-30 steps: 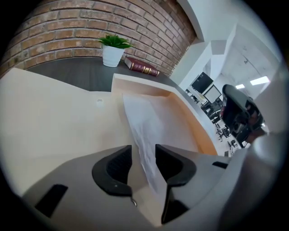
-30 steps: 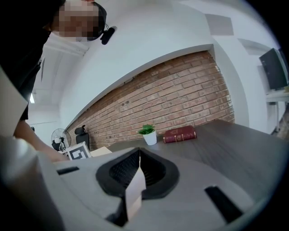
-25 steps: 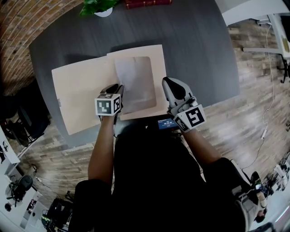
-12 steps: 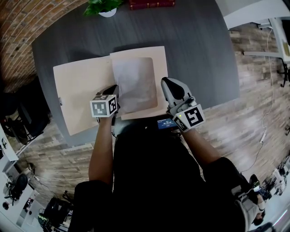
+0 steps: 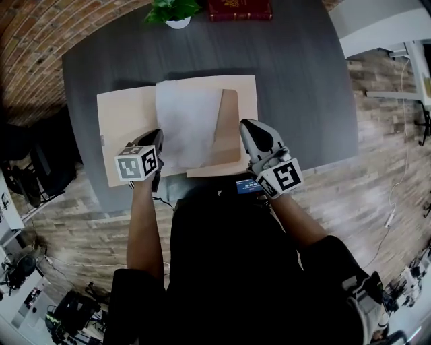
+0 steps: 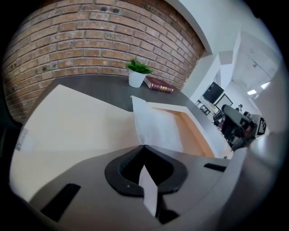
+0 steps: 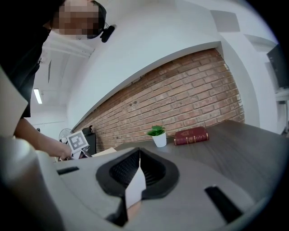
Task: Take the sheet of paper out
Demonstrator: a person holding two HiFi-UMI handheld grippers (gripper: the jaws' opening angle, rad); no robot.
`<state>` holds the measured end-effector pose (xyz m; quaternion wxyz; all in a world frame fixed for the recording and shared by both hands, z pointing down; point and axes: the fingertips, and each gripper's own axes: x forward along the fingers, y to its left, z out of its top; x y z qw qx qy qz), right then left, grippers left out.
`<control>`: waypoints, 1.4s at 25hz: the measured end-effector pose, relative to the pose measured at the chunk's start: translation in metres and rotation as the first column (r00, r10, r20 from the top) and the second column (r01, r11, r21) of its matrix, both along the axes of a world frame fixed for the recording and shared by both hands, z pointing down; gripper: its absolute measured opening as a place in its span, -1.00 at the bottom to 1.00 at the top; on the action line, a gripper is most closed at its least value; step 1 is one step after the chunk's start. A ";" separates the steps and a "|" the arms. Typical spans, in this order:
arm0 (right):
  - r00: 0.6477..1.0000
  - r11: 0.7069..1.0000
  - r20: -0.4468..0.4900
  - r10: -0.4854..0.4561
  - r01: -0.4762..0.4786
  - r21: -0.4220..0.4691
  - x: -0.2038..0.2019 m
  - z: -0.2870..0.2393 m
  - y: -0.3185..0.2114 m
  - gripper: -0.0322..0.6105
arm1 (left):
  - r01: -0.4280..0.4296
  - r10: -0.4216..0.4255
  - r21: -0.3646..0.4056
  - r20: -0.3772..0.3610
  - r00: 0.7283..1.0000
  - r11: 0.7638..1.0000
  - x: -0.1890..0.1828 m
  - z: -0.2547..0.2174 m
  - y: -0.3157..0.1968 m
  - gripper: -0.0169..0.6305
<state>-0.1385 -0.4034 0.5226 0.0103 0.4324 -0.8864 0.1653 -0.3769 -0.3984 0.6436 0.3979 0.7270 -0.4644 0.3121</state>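
An open tan folder point(image 5: 121, 114) lies on the dark table point(image 5: 296, 81). The white sheet of paper point(image 5: 185, 121) lies across its fold, partly out of the right half's pocket point(image 5: 232, 128). My left gripper point(image 5: 159, 139) is shut on the sheet's near left corner. In the left gripper view the sheet point(image 6: 156, 128) runs into the shut left gripper point(image 6: 143, 146) above the folder point(image 6: 72, 122). My right gripper point(image 5: 246, 125) sits at the folder's near right corner. In the right gripper view a tan strip of the folder point(image 7: 134, 189) is pinched in the right gripper point(image 7: 139, 151).
A potted plant point(image 5: 174, 12) and a red book point(image 5: 239, 9) stand at the table's far edge. A white desk point(image 5: 377, 20) is beyond the table at the upper right. The table's near edge runs just under both grippers. A brick wall point(image 6: 90, 40) is behind.
The left gripper has moved left and lifted a little, dragging the sheet leftward out of the folder's right pocket and over the fold. The right gripper has hardly moved.
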 end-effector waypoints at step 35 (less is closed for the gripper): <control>0.998 0.973 0.000 -0.063 0.062 0.221 0.010 -0.095 0.031 -0.88 | 0.296 -0.254 0.627 -0.158 0.954 0.721 -0.081 -0.247 0.054 -0.97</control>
